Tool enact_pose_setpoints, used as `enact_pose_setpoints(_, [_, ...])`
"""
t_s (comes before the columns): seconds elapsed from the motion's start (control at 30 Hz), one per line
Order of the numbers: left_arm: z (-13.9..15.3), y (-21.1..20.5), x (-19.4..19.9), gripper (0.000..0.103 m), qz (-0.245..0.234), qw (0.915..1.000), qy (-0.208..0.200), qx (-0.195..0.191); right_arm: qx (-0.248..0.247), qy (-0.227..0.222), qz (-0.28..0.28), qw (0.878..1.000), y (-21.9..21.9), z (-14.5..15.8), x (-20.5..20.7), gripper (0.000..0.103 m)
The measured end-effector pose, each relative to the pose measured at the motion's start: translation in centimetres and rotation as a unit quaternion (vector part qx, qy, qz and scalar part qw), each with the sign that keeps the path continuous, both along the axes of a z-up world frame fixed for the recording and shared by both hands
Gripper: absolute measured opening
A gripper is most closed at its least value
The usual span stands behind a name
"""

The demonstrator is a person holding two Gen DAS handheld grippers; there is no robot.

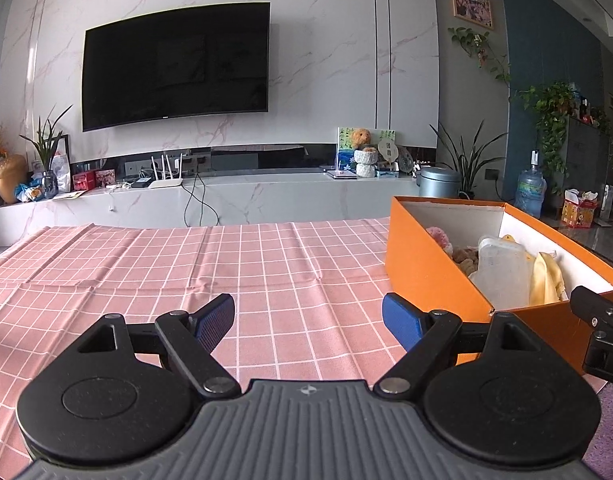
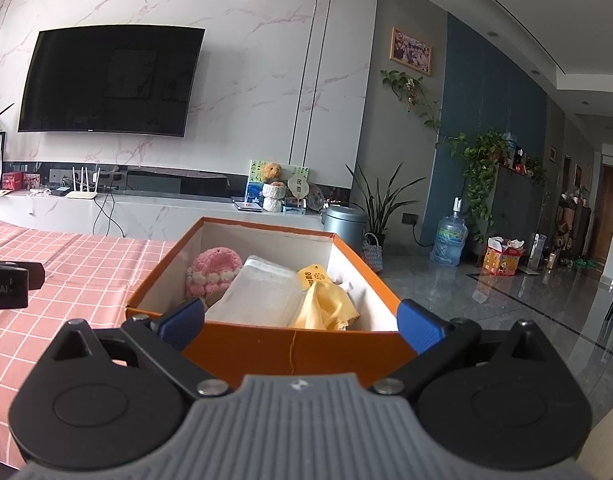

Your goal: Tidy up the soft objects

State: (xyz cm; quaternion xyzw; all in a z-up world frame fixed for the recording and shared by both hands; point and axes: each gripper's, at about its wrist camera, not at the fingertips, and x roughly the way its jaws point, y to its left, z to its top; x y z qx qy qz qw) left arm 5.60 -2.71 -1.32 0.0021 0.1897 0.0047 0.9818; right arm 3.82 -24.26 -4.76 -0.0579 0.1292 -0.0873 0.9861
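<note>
Right gripper (image 2: 300, 326) gapes before orange box (image 2: 306, 350) holding pink knit (image 2: 212, 276), yellow cloth (image 2: 326, 308), perhaps 1 plastic pouch (image 2: 262, 294).

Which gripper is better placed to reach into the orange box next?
Right. The right gripper is open and faces the orange box head-on, with the yellow cloth just ahead. The left gripper is open too, but over bare pink checked tablecloth, box off to its right.

Box (image 2: 294, 344): orange, open, white inside, at my 12 o'clock on the pink checked cloth | pink knitted piece (image 2: 212, 276): at the box's 10 o'clock, against the left wall | clear pouch (image 2: 258, 296): middle, tilted | yellow cloth (image 2: 326, 306): crumpled, at the pouch's 3 o'clock, touching it
</note>
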Motion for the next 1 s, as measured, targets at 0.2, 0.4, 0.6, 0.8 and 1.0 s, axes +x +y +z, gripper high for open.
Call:
enact_pose_setpoints(0.2, [0.11, 0.18, -0.16, 0.098, 0.003, 1.0000, 0.003, -0.002, 0.006, 0.004, 0.000, 1.000, -0.13, 0.06, -0.17, 0.100])
enact_pose_setpoints(0.4, [0.12, 0.19, -0.20, 0.098, 0.001, 1.0000, 0.007, -0.001, 0.009, 0.008, 0.002, 1.000, -0.18, 0.03, -0.03, 0.100])
enact_pose_setpoints(0.6, [0.18, 0.13, -0.19, 0.098, 0.001, 1.0000, 0.009, 0.000, 0.011, 0.014, 0.003, 1.000, -0.35, -0.08, 0.06, 0.100])
enact_pose_setpoints(0.8, [0.17, 0.07, -0.16, 0.098, 0.001, 0.9999, 0.010, 0.001, 0.010, 0.016, 0.005, 1.000, -0.24, -0.13, 0.13, 0.100])
enact_pose_setpoints(1.0, [-0.01, 0.09, -0.14, 0.098, 0.002, 0.9999, 0.011, 0.001, 0.013, 0.018, 0.015, 1.000, -0.24, -0.17, 0.10, 0.100])
